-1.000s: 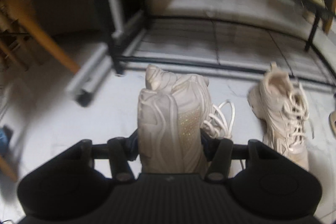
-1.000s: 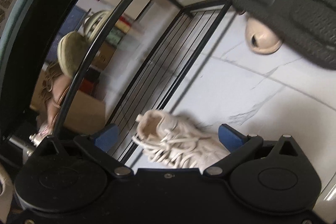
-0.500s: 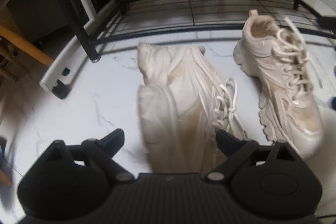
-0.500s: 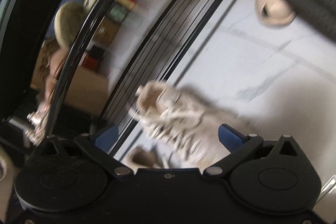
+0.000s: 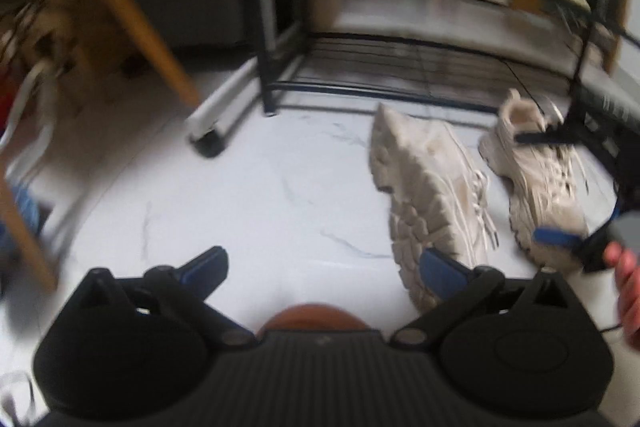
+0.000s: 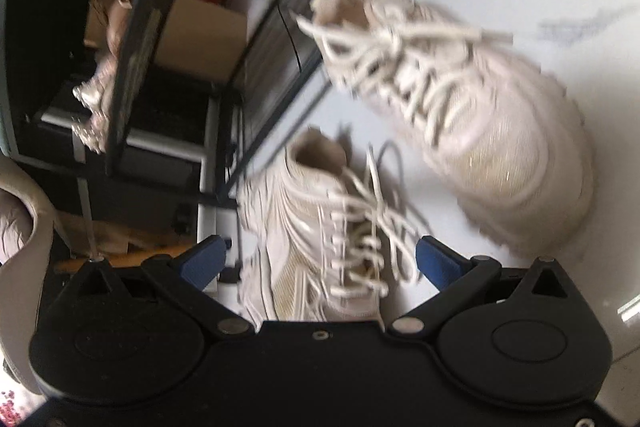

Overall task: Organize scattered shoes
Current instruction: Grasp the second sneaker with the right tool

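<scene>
My left tool (image 5: 324, 269) has just been opening and now stands spread wide over bare white floor (image 5: 248, 195), nothing between its pads. The sneaker on its side (image 5: 428, 195) lies just right of it, in front of the black shoe rack (image 5: 400, 67). The upright sneaker (image 5: 540, 179) sits beside it. My right tool (image 6: 320, 261) is released too, pads clear of the shoe between them.

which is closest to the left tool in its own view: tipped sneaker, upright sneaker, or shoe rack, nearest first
1. Tipped sneaker: lying on its side, its toe right by the left tool's right finger.
2. Upright sneaker: farther right, with the right tool's fingers around it.
3. Shoe rack: at the back, beyond both sneakers.
</scene>
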`<move>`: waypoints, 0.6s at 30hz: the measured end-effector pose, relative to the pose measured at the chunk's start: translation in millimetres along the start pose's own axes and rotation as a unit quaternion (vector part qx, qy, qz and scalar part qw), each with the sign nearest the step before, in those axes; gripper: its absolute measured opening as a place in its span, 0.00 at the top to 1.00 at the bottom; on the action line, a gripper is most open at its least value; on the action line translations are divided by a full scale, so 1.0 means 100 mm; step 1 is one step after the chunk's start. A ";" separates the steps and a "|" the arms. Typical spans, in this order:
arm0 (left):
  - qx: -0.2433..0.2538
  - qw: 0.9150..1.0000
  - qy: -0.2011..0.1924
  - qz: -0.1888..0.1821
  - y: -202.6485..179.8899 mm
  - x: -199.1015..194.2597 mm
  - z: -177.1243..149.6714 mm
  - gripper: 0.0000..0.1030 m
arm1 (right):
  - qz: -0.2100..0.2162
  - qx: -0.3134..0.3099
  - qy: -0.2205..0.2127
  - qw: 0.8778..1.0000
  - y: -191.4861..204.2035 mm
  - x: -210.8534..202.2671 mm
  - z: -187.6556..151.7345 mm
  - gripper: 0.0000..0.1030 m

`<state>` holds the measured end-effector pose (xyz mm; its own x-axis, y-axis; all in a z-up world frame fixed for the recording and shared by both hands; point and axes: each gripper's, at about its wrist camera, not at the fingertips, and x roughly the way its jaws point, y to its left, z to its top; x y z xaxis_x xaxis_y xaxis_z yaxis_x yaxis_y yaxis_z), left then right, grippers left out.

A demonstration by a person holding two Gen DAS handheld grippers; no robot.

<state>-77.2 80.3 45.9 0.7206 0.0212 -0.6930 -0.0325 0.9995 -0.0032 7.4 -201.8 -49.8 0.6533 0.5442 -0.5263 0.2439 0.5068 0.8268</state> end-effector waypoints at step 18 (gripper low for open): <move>-0.079 0.994 0.014 -0.072 0.29 0.10 0.18 0.01 | -0.008 0.012 0.028 1.000 0.08 0.59 -0.05 0.00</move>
<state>-58.8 110.2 51.7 0.7062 -0.1238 -0.6971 -0.0404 0.9759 -0.2142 44.3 -162.3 -75.0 0.6088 0.5723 -0.5494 0.2717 0.5003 0.8222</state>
